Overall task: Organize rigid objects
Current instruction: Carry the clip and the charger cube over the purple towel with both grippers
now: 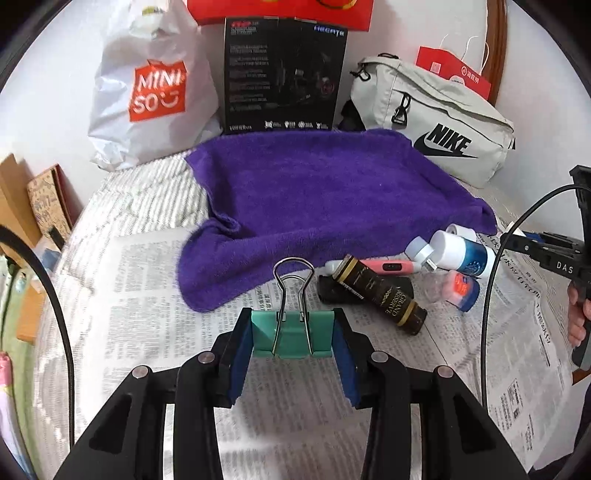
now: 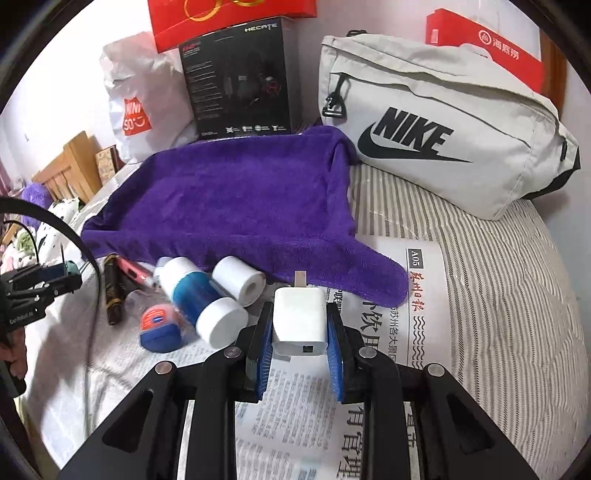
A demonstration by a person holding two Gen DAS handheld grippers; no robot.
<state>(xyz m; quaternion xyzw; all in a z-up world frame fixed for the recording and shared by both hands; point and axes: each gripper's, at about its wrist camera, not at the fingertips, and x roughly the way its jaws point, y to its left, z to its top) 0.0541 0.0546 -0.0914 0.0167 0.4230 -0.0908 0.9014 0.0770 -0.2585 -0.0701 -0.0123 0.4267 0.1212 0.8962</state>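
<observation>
My left gripper [image 1: 292, 338] is shut on a teal binder clip [image 1: 291, 334] with its wire handles pointing forward, above the newspaper [image 1: 147, 295]. My right gripper [image 2: 300, 325] is shut on a white USB charger plug [image 2: 300, 321], prongs forward, just short of the purple towel [image 2: 236, 206]. The towel also shows in the left wrist view [image 1: 314, 199]. A pile lies beside the towel's near edge: a dark tube with gold print [image 1: 380, 293], a pink pen-like item [image 1: 384, 266], a white and blue bottle [image 2: 201, 295], a white paper roll [image 2: 240, 278] and a small blue and orange jar [image 2: 159, 325].
A white Nike bag [image 2: 436, 125], a black Hecate box [image 2: 240, 77], a Miniso bag [image 1: 151, 88] and red boxes [image 2: 229, 18] stand behind the towel. The striped bedding [image 2: 498, 266] drops off at the right. Wooden furniture [image 2: 70, 166] is at the left.
</observation>
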